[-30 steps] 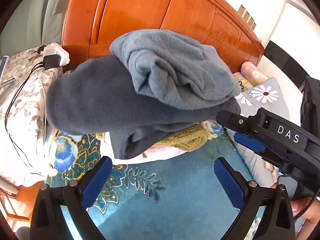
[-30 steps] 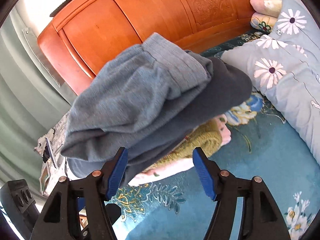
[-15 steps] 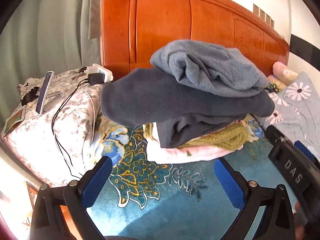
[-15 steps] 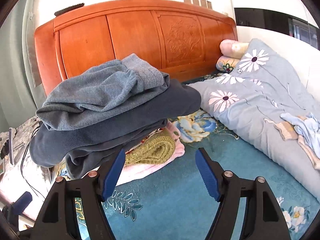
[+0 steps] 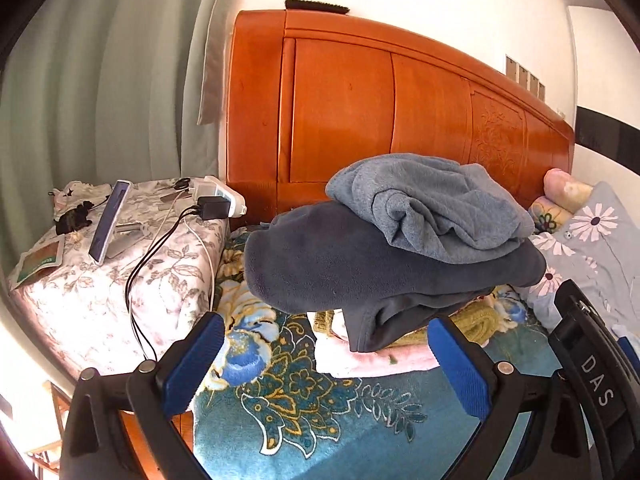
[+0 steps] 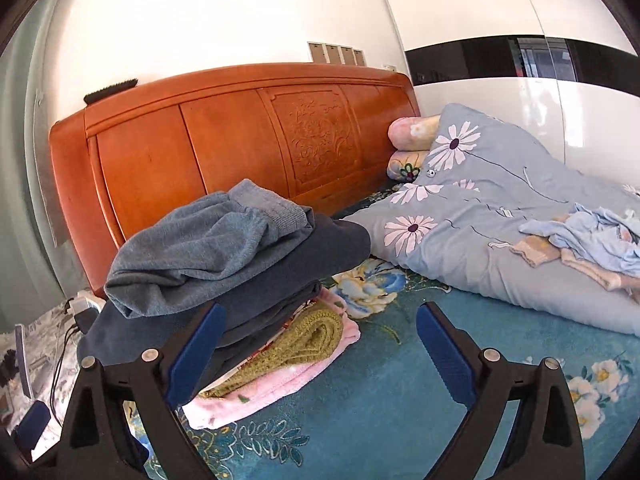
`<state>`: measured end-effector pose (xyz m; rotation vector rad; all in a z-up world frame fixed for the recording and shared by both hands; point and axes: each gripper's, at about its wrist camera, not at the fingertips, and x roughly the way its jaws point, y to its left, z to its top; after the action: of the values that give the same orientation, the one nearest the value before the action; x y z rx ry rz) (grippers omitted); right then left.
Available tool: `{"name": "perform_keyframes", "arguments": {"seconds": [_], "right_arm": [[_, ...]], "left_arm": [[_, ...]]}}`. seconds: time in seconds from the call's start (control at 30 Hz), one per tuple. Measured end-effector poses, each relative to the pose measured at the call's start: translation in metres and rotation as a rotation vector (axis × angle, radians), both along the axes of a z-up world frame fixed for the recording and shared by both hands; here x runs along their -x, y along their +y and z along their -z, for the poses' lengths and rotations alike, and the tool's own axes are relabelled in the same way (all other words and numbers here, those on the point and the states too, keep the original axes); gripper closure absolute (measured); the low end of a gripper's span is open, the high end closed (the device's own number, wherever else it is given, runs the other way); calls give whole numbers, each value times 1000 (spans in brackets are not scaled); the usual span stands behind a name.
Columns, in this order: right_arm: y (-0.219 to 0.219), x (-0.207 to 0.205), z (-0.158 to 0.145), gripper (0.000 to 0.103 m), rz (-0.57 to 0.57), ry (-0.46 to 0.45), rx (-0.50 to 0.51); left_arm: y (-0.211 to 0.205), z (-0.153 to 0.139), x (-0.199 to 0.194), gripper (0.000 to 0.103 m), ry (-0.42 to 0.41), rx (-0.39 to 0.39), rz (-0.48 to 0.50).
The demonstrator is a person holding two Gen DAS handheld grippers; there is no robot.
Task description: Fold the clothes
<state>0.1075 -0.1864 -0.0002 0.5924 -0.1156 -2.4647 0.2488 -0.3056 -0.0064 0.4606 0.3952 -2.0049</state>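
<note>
A stack of folded clothes sits on the blue floral bed cover by the headboard. On top lies a grey-blue fleece garment (image 5: 432, 204) (image 6: 208, 240), under it a dark grey one (image 5: 360, 264) (image 6: 304, 264), then an olive knit (image 6: 304, 340) and a pink one (image 5: 368, 360) (image 6: 276, 384). My left gripper (image 5: 326, 364) is open and empty, in front of the stack. My right gripper (image 6: 320, 352) is open and empty, to the stack's right. A pile of loose light-blue and beige clothes (image 6: 588, 240) lies on the quilt at right.
The orange wooden headboard (image 5: 380, 112) stands behind the stack. A nightstand (image 5: 104, 264) covered in floral cloth at left holds a phone, a charger and cables. A grey flowered quilt (image 6: 492, 208) and pillows (image 6: 412, 144) fill the right side of the bed.
Both grippers have drawn back and away from the stack, which now looks smaller and farther. Both stay open and empty. The stack has not moved.
</note>
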Motion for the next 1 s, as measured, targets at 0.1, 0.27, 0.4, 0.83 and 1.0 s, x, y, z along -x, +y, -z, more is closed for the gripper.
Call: {"name": "perform_keyframes", "arguments": {"seconds": [0.1, 0.27, 0.4, 0.83, 1.0], "right_arm": [[0, -11, -2, 6, 4, 13, 27], [4, -22, 1, 6, 24, -4, 68], [10, -27, 7, 6, 49, -30, 94], [23, -43, 6, 6, 138, 34, 107], [26, -44, 7, 6, 152, 27, 110]], "left_arm": [[0, 0, -4, 0, -6, 14, 8], [0, 2, -8, 0, 0, 6, 4], [-3, 6, -10, 0, -9, -21, -1], [1, 3, -11, 0, -9, -11, 1], [2, 3, -10, 0, -20, -10, 8]]}}
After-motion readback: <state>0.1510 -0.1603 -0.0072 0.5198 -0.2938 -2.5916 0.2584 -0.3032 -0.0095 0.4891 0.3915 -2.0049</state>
